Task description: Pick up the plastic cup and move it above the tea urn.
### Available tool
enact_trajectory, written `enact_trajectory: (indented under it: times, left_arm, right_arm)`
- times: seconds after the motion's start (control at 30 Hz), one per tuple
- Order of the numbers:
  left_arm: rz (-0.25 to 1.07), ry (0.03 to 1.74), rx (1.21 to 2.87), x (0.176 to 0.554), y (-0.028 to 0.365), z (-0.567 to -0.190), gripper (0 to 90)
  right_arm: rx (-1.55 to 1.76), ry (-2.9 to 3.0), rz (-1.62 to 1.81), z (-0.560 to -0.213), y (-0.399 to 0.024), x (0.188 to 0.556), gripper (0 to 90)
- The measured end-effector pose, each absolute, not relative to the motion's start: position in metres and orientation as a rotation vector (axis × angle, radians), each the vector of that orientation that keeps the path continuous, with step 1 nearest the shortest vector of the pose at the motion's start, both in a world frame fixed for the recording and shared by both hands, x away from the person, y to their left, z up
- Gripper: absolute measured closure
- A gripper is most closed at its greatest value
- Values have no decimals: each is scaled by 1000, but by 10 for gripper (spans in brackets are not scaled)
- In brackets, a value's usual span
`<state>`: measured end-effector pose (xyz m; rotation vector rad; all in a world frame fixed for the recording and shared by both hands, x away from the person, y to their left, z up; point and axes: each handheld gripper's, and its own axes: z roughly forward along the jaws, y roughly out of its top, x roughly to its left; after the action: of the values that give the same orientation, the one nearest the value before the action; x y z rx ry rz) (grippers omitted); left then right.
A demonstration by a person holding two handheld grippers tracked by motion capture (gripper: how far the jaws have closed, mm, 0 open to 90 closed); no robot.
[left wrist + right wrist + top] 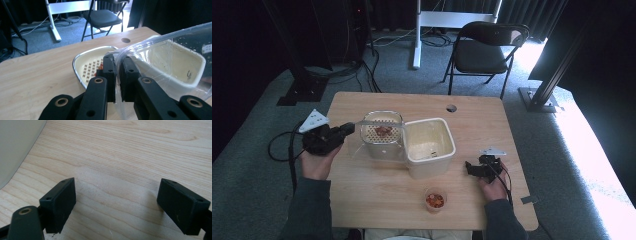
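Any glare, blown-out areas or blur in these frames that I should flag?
High view: sunlight overexposes the floor at right, background very dark. Left gripper view: the clear lid held by the left gripper glares against the bright window. Right gripper view: evenly lit, wood grain sharp, right gripper slightly soft.

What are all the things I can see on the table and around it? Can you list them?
wooden table: one, light wood, middle of the high view
cream tub: one, open, table centre
perforated tray: one, cream with metal rim, left of the tub, red bits inside
clear plastic lid: one, see-through, tilted over the tub and tray
small cup: one, clear, red pieces inside, near table edge
folding chair: one, black, on the carpet behind the table
left gripper: one, black, clamped on the lid's edge
right gripper: one, black, jaws apart over bare table
person's hands: two, each holding a gripper
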<state>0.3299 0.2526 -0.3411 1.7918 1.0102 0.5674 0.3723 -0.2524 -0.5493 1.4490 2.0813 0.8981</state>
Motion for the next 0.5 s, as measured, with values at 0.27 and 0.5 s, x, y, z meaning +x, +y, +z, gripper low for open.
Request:
enact_trajectory:
  times: [0.27,0.5]
  left_arm:
    - [592,991,1803,350,234,-326,850]
    - [624,973,1820,369,208,-316,849]
  right_arm:
    - [1449,2081,898,-549,-252,372,150]
    - [1451,2081,898,-549,-252,372,150]
